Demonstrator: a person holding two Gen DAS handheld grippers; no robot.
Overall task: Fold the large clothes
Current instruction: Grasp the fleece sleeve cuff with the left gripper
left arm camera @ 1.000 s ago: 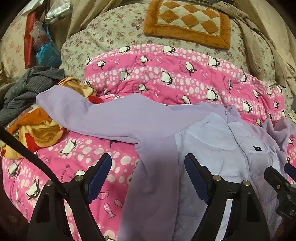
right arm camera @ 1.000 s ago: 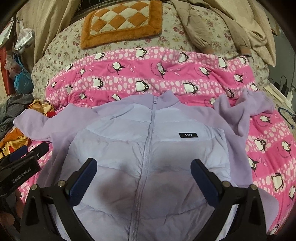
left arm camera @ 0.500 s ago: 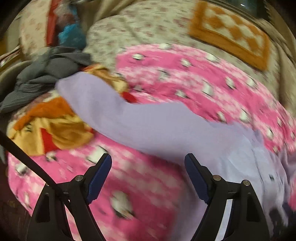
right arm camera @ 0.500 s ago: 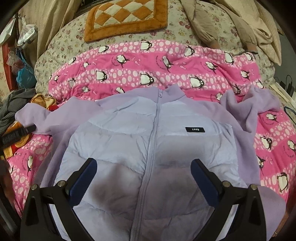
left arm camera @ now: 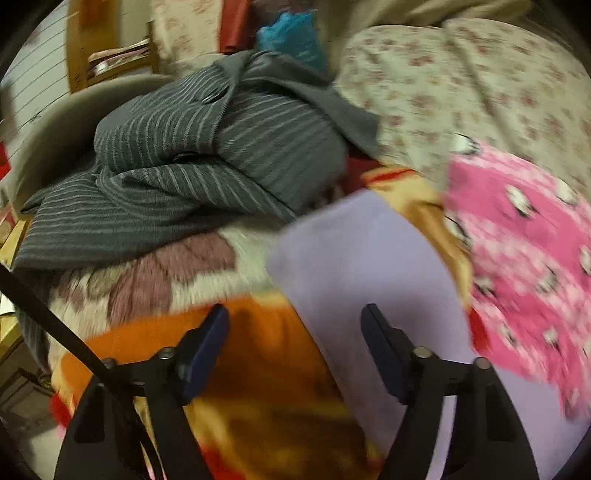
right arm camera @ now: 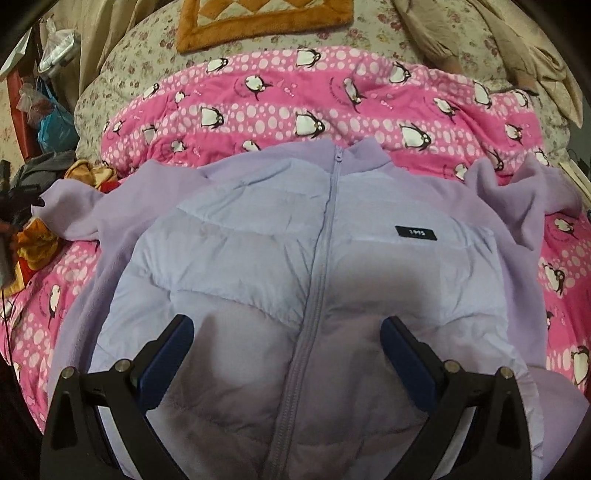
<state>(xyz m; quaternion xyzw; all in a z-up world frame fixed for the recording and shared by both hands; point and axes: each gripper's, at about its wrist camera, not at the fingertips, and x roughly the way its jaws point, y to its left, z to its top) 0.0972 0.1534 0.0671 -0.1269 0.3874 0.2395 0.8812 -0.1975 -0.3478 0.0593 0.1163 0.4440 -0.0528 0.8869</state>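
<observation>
A lilac jacket (right arm camera: 295, 258) is lying face up and zipped on a pink penguin-print blanket (right arm camera: 332, 96) spread over a bed, its collar pointing to the far side and both sleeves stretching out left and right. The right gripper (right arm camera: 286, 343) is hovering above the jacket's lower front, its fingers (right arm camera: 166, 354) standing wide apart on either side of the zipper and grasping nothing. At the left edge of the bed, the left gripper (left arm camera: 295, 339) is pointing down over the end of the jacket's left sleeve (left arm camera: 369, 266); its fingers (left arm camera: 207, 343) are closing, with the sleeve's edge lying below and between them, though they are not yet pressing on the cloth. The sleeve end is resting on an orange and yellow blanket (left arm camera: 258, 369), just right of a crumpled grey striped garment (left arm camera: 207, 155). On the far side, an orange checkered cushion (right arm camera: 258, 18) is sitting on a floral bedspread (right arm camera: 147, 59), with beige clothing (right arm camera: 498, 44) heaped at far right.
</observation>
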